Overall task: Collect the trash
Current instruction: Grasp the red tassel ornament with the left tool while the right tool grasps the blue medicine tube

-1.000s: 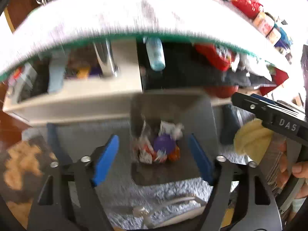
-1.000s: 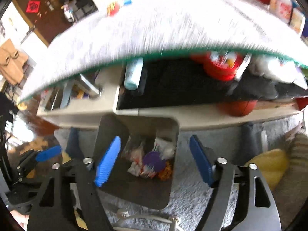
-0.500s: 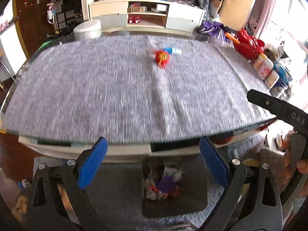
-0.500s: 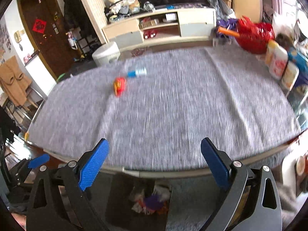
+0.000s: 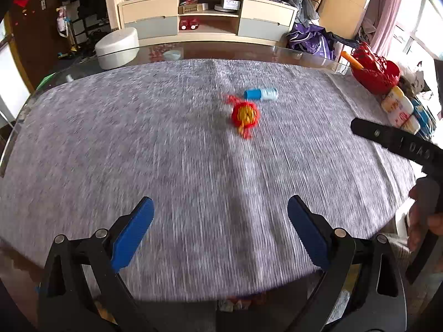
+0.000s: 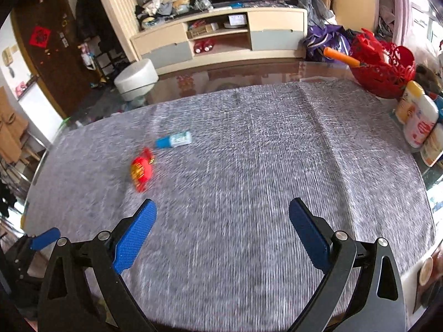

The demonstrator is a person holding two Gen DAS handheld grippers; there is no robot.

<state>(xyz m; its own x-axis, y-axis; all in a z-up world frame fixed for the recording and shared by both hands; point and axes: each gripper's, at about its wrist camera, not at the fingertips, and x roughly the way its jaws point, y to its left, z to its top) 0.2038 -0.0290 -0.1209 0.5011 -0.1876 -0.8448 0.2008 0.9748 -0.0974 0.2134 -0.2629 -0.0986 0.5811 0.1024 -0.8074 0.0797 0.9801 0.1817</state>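
Hand-held gripper [image 5: 218, 231] agape; bottle [image 5: 261, 94] crosswise, cap leftward.

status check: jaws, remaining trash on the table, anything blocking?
Left gripper and right gripper jaws open, empty. Crumpled red-and-yellow wrapper and small blue-capped bottle lie apart on grey tablecloth. Path clear.

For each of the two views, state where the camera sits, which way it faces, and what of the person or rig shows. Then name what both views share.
Left wrist: on the left gripper, looking down across the grey cloth; open blue fingers, the other gripper's arm and a hand at right.
Right wrist: on the right gripper, same direction; open fingers.
Shared: red wrapper, blue bottle, red basket.
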